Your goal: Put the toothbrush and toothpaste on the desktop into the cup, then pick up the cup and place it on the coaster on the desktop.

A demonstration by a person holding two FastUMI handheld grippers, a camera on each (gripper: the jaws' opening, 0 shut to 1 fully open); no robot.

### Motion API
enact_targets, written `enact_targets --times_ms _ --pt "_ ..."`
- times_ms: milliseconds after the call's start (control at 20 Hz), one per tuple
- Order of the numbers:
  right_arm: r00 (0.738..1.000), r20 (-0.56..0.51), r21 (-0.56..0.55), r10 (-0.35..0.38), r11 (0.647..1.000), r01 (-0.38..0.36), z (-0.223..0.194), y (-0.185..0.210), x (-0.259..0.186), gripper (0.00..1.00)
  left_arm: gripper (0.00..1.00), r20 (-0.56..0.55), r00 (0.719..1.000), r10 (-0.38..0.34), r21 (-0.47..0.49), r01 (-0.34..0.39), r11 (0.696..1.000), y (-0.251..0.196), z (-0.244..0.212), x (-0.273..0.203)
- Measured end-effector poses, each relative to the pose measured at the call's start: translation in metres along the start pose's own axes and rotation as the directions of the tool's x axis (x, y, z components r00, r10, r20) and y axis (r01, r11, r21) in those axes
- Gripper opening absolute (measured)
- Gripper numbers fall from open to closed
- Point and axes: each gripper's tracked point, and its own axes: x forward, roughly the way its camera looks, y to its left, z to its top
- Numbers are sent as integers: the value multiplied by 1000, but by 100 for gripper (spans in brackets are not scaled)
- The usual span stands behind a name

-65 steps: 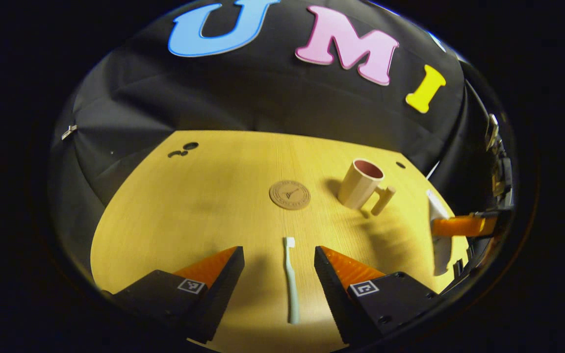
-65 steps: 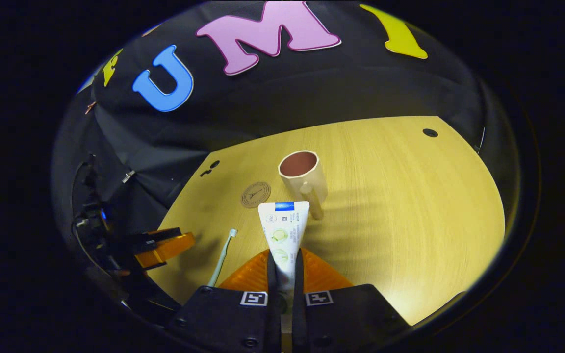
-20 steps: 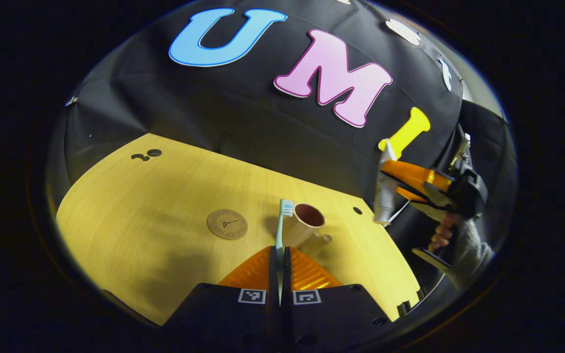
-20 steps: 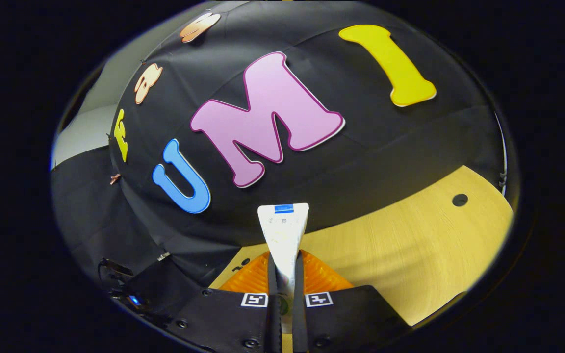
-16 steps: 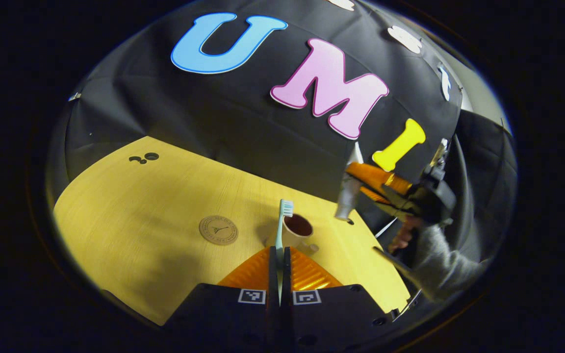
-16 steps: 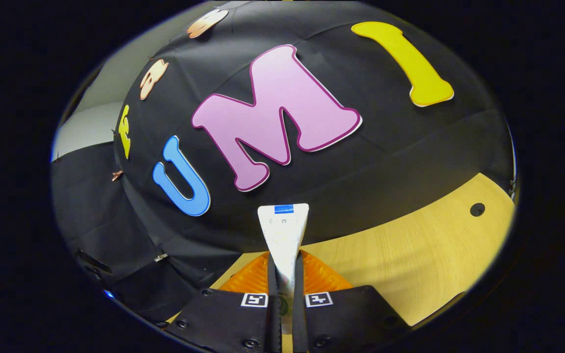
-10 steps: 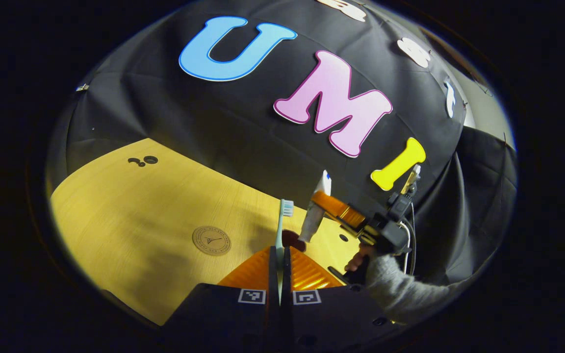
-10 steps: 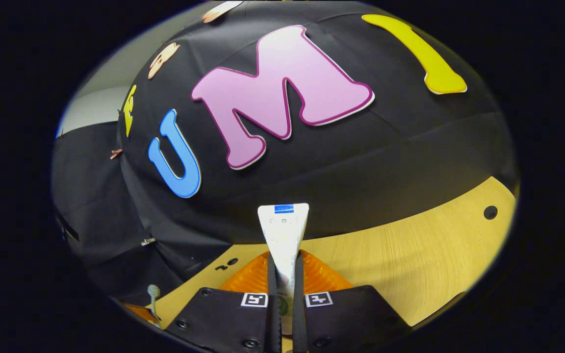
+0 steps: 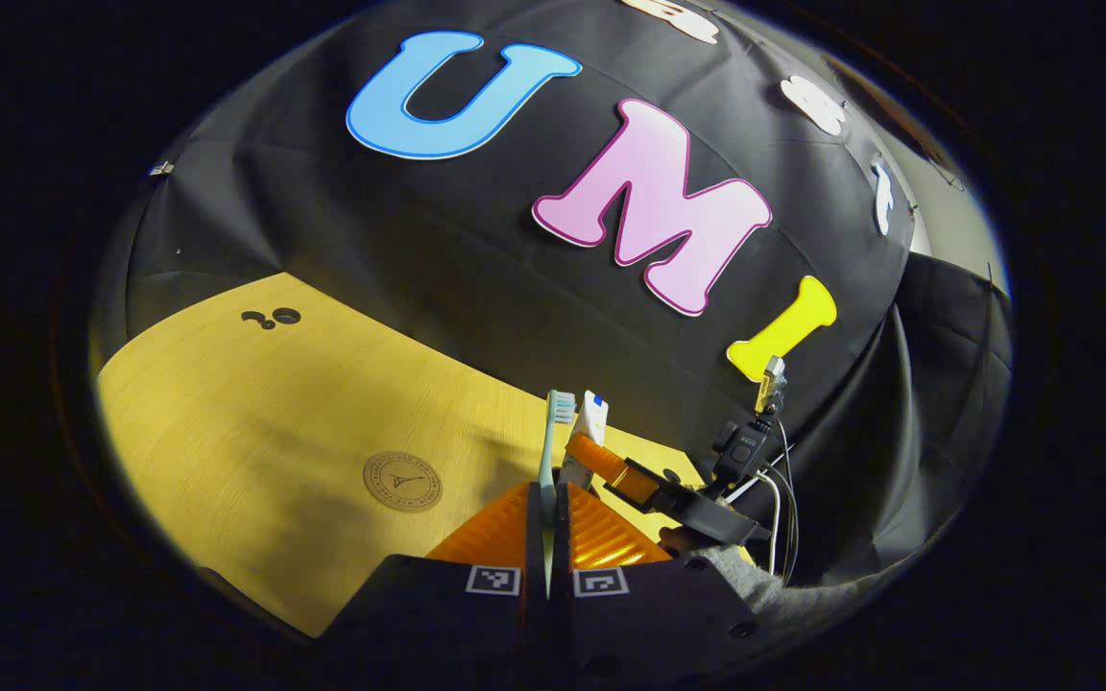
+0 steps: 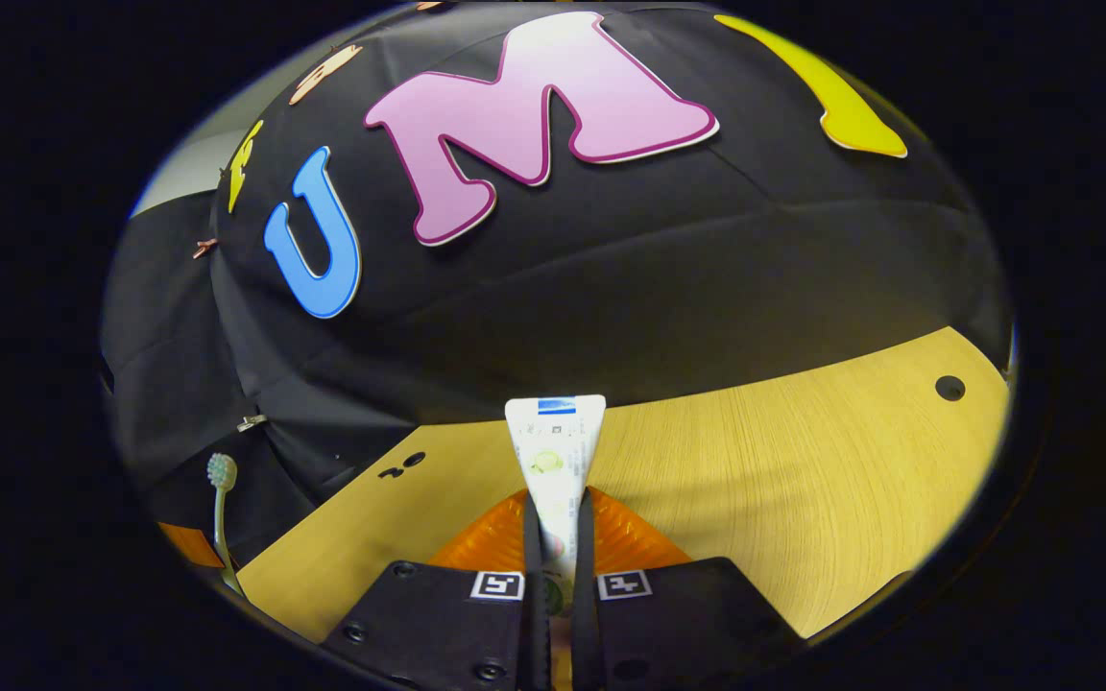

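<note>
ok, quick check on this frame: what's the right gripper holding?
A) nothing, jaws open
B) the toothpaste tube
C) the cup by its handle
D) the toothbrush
B: in the right gripper view the right gripper has both fingers closed on the white toothpaste tube, which sticks up between them; the toothbrush is clamped in the left gripper.
</note>
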Motion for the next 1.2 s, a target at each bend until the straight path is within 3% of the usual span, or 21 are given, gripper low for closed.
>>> enact_targets --times_ms 450,500,600,700,750,800,850,900,1200 --pt "998 -69 30 -9 999 12 -22 0 -27 27 6 129 991 -42 -76 53 996 -17 28 33" --pt "998 -69 38 -12 999 15 -22 0 -30 18 6 145 988 -44 -83 57 995 -18 31 38" --pt "997 -77 56 -8 998 13 -22 1 -38 35 6 184 982 -48 -110 70 991 -22 41 50" --pt "998 -66 88 -12 996 18 -15 -1 -46 34 6 231 971 -59 -133 92 987 -30 53 61" --pt "998 -56 103 -20 994 26 -10 -4 -51 41 6 250 966 -61 -130 96 987 -32 57 68" --pt "998 -44 112 -38 993 43 -4 -9 -57 42 6 267 962 -61 -121 96 988 -33 63 75" --pt "998 -37 119 -55 991 59 1 -14 -63 34 6 282 957 -63 -113 98 989 -35 67 82" --pt "997 -36 124 -73 989 77 3 -20 -69 45 6 294 953 -65 -107 101 989 -36 69 91" --pt "983 -109 148 -147 976 162 -16 -57 -107 44 6 308 950 -56 -108 94 990 -26 55 140"
